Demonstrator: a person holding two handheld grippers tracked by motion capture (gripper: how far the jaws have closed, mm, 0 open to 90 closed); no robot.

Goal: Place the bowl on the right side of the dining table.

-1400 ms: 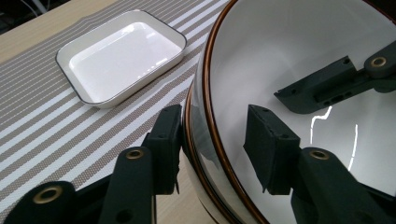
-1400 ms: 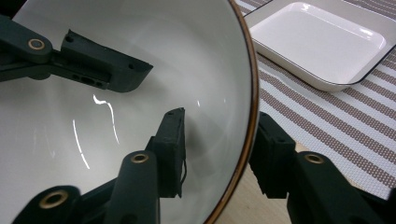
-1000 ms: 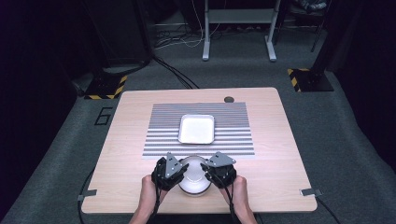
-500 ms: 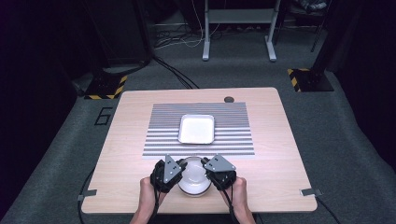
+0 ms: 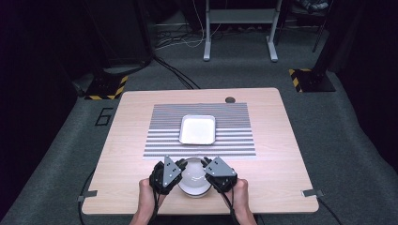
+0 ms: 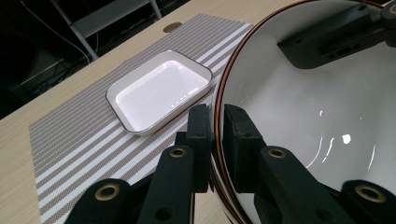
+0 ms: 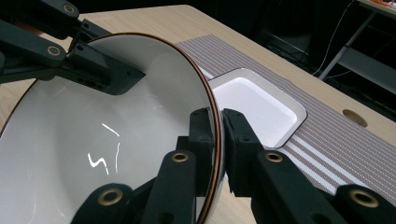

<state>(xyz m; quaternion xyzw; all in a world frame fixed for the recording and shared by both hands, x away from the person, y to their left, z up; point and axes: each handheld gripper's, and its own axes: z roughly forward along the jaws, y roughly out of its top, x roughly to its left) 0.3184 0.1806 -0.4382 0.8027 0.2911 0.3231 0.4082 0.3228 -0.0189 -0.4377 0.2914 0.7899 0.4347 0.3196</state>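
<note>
Left gripper (image 5: 174,169) has its fingers (image 6: 198,140) clamped on the left rim of the bowl (image 5: 193,180): one finger outside the wall, one inside, rim pinched between; its jaws have just been closing on that rim. The bowl is white, glossy, round and deep, with a thin brown line along the lip, and nothing in it but light glints. It sits near the front edge of the tabletop (image 5: 277,154), about mid-width, just in front of the striped mat (image 5: 234,136); whether it rests on the wood or is lifted, I can't tell. Bare wood is open well to the left and right of the bowl, with only a narrow strip between the bowl and the front edge. Beyond the bowl, the white rectangular tray (image 5: 198,129) lies in the middle of the mat, with rounded corners, a dark rim line and nothing inside, clearly apart from the bowl. Farther back from the bowl there's a round cable hole (image 5: 229,100) near the far edge. Right gripper (image 5: 210,167) mirrors the left: fingers (image 7: 201,135) clamped on the bowl's right rim, one pad on each side of the wall; its jaws also just closed down onto it. Hands are behind both grippers at the front edge.
</note>
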